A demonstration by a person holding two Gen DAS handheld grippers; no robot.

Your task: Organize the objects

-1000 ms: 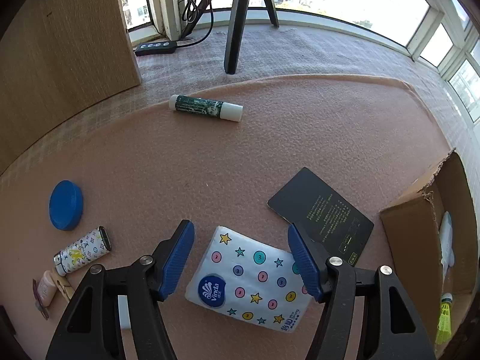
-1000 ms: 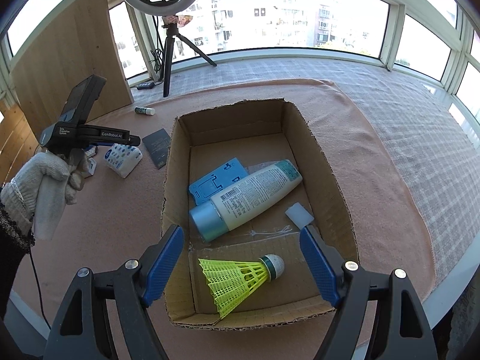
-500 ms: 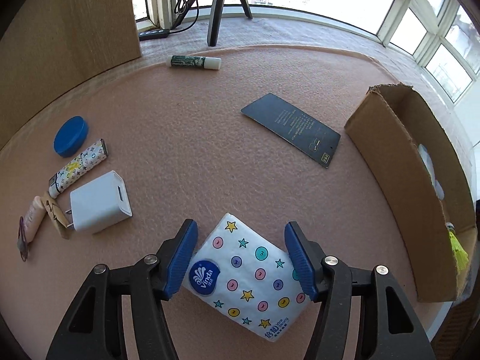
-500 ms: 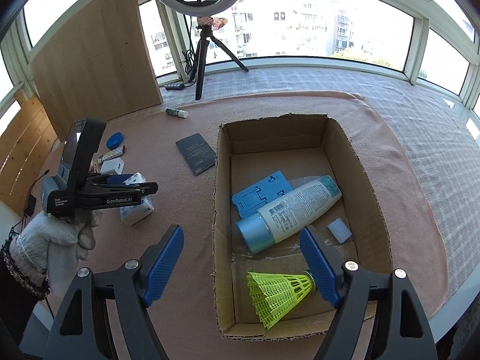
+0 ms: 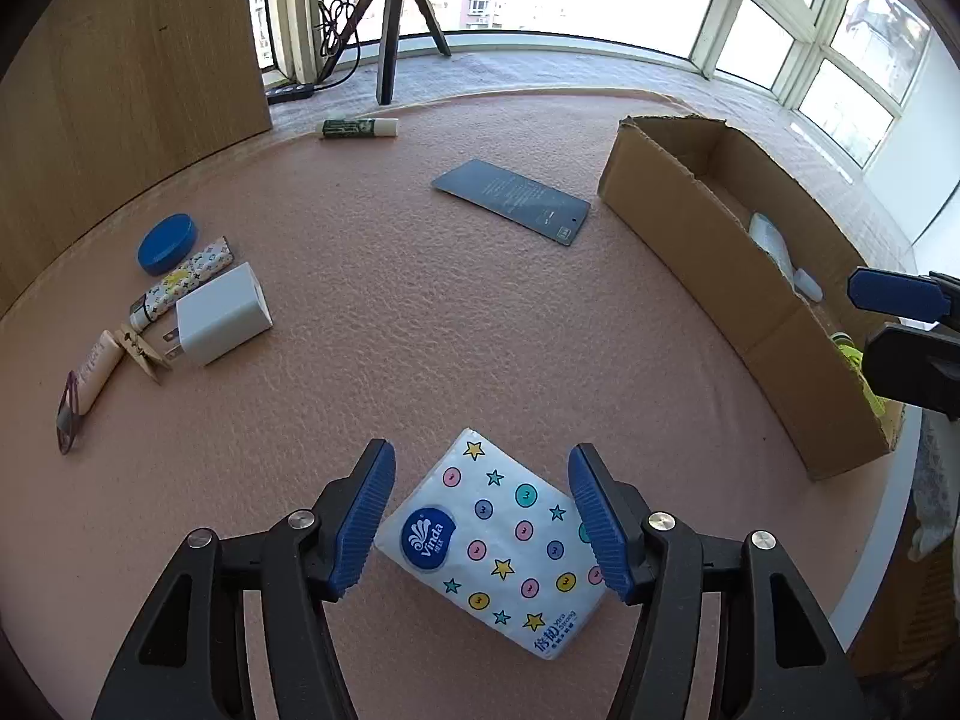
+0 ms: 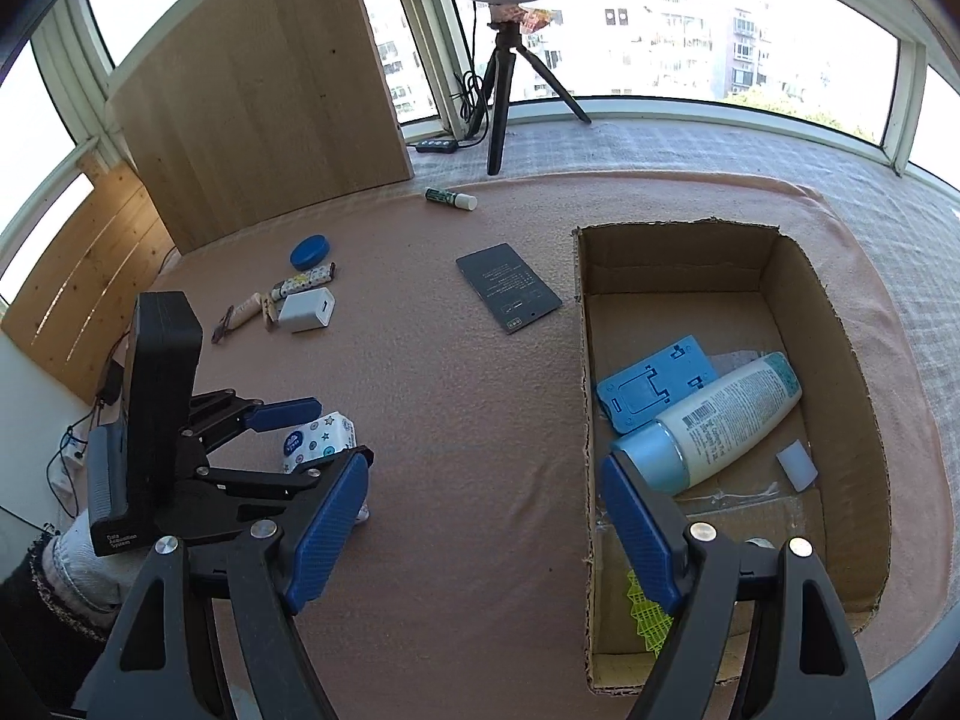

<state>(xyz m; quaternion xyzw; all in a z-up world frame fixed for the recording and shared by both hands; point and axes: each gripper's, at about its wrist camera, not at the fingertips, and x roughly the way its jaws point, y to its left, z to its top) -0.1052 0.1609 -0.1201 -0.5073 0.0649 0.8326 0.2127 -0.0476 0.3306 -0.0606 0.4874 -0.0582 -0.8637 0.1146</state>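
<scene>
A white tissue pack (image 5: 498,540) printed with stars and dots sits between the blue pads of my left gripper (image 5: 480,462), which is shut on it and holds it above the pink mat. In the right wrist view the same pack (image 6: 318,441) hangs in the left gripper (image 6: 336,429) at the lower left, held by a gloved hand. My right gripper (image 6: 485,468) is open and holds nothing; it hovers over the left wall of the cardboard box (image 6: 678,252). Inside the box lie a lotion bottle (image 6: 720,420), a blue phone stand (image 6: 654,384) and a yellow shuttlecock (image 6: 648,606).
On the mat lie a dark card (image 5: 510,198), a glue stick (image 5: 360,127), a white charger (image 5: 222,312), a blue lid (image 5: 167,235), a patterned lighter (image 5: 186,282) and a small tube (image 5: 96,369). A tripod (image 5: 384,30) and a wood panel (image 5: 132,60) stand behind.
My left gripper closed on the tissue pack, lifted it and carried it toward the near edge, bringing the box into its view. The right gripper slid left over the box's left wall.
</scene>
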